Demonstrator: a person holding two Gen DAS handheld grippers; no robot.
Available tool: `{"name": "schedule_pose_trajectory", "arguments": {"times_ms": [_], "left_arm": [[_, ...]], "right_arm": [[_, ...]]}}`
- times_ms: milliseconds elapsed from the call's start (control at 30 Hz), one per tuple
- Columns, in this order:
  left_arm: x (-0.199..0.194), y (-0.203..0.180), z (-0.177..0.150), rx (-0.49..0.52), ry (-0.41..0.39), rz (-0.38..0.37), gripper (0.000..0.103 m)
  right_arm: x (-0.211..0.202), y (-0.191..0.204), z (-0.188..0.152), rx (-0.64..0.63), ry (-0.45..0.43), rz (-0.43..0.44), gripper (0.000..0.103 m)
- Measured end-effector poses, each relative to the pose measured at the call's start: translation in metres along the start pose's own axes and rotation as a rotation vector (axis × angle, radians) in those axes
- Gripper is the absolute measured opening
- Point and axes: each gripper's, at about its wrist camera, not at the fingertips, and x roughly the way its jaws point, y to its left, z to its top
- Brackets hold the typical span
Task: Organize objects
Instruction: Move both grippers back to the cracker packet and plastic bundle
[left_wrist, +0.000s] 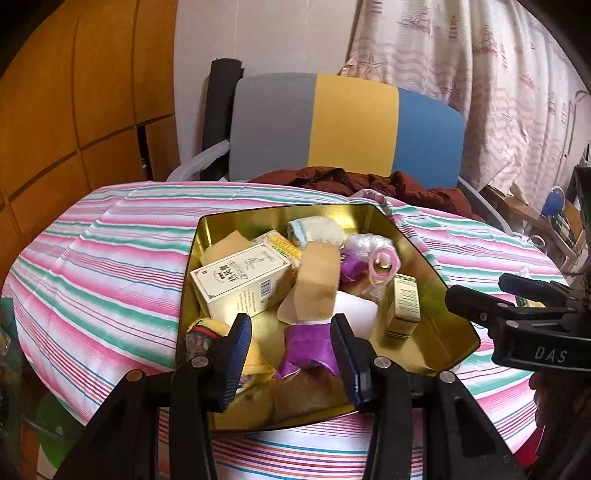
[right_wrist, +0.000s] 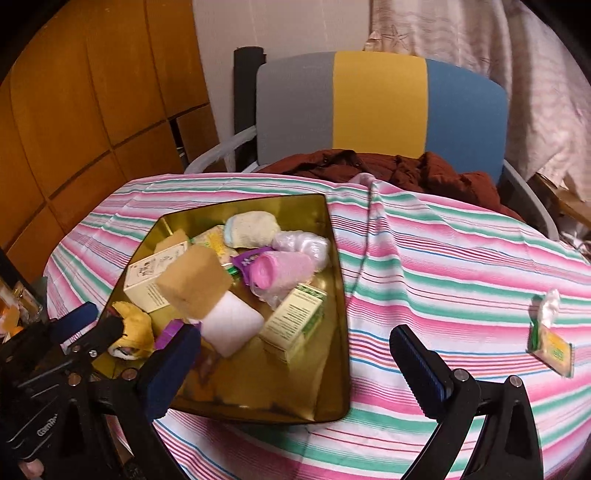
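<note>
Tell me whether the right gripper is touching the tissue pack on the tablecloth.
Apart. The right wrist view shows the open right gripper with striped tablecloth plainly visible between its right finger and the tissue pack.

A tin (right_wrist: 334, 258) sits on the table (right_wrist: 443, 258), left of centre, holding boxes (right_wrist: 291, 325), sponges (right_wrist: 192, 284) and a sock (right_wrist: 253, 229). A tissue pack (right_wrist: 550, 341) lies well apart to its right. Behind the table stands a chair (right_wrist: 380, 103) with a jacket (right_wrist: 406, 170) on its seat.
</note>
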Motion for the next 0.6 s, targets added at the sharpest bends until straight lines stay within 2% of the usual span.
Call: {"name": "schedule_pose_trajectory", "arguments": {"times_ms": [333, 600], "left_arm": [[-0.003, -0.021, 0.002, 0.065, 0.001, -0.043, 0.045], [0.001, -0.048, 0.005, 0.128, 0.019, -0.101, 0.045]], "right_arm": [[-0.003, -0.045, -0.008, 0.05, 0.053, -0.077, 0.103], [-0.015, -0.103, -0.008, 0.136, 0.098, -0.123, 0.103]]}}
